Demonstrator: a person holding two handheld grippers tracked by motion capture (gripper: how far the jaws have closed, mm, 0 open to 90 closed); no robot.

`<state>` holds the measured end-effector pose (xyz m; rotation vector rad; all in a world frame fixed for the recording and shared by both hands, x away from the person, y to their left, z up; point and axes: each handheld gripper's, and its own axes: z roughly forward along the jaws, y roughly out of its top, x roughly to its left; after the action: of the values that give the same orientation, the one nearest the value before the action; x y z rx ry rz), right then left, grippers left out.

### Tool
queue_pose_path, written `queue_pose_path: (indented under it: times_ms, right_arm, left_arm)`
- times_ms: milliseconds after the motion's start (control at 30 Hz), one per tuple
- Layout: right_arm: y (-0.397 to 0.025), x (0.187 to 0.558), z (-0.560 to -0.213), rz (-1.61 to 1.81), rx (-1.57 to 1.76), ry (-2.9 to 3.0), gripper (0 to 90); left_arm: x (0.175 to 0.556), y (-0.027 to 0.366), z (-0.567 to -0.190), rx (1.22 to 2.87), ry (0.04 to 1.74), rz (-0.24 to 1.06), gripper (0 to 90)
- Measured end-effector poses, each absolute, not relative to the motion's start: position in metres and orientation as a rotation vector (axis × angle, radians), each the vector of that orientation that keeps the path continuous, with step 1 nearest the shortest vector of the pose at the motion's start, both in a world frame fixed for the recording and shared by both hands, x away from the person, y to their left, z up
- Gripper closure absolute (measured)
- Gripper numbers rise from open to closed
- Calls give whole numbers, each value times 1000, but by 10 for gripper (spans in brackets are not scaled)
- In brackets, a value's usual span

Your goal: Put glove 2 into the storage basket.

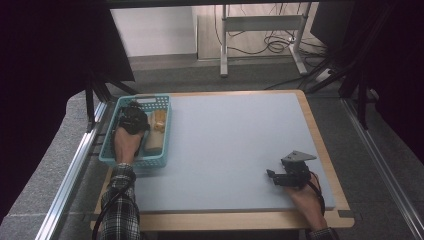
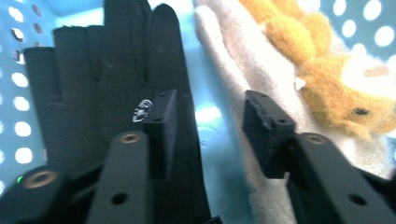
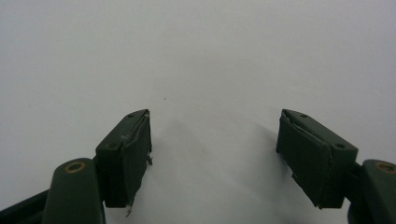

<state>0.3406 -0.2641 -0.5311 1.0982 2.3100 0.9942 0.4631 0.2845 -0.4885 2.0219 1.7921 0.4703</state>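
A light blue perforated basket (image 1: 107, 145) sits at the table's left edge. My left gripper (image 1: 131, 119) is down inside it, open (image 2: 210, 114), with the bare basket floor between its jaws. A black glove (image 2: 112, 70) lies under and beyond the left jaw. A cream cloth (image 2: 233, 60) with an orange plush toy (image 2: 327, 79) on it lies by the right jaw; both show in the basket's right half (image 1: 157, 129). My right gripper (image 1: 275, 177) rests near the table's front right, open (image 3: 215, 135) over bare mat, holding nothing.
A blue-grey mat (image 1: 225, 145) covers the wooden table (image 1: 330, 165). Metal rails (image 1: 70, 175) run along both sides. A desk frame (image 1: 260, 30) with cables stands on the floor beyond the far edge.
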Motion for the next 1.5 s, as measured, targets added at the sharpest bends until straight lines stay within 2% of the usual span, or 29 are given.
queue_pose_path:
  times_ms: [367,600,967,1500]
  right_arm:
    - [-264,341,-531,994,1098,2310,257]
    - [-264,341,-531,993,1098,2309,257]
    - [-264,341,-531,993,1098,2309,256]
    - [-264,340,-531,993,1098,2309,255]
  left_arm:
    - [455,300,-483,1941,1800,501,225]
    - [450,308,-481,1885,1781,470,130]
    - [441,310,-475,1865,1718,445,64]
    - [428,314,-467,1873,1654,452,43]
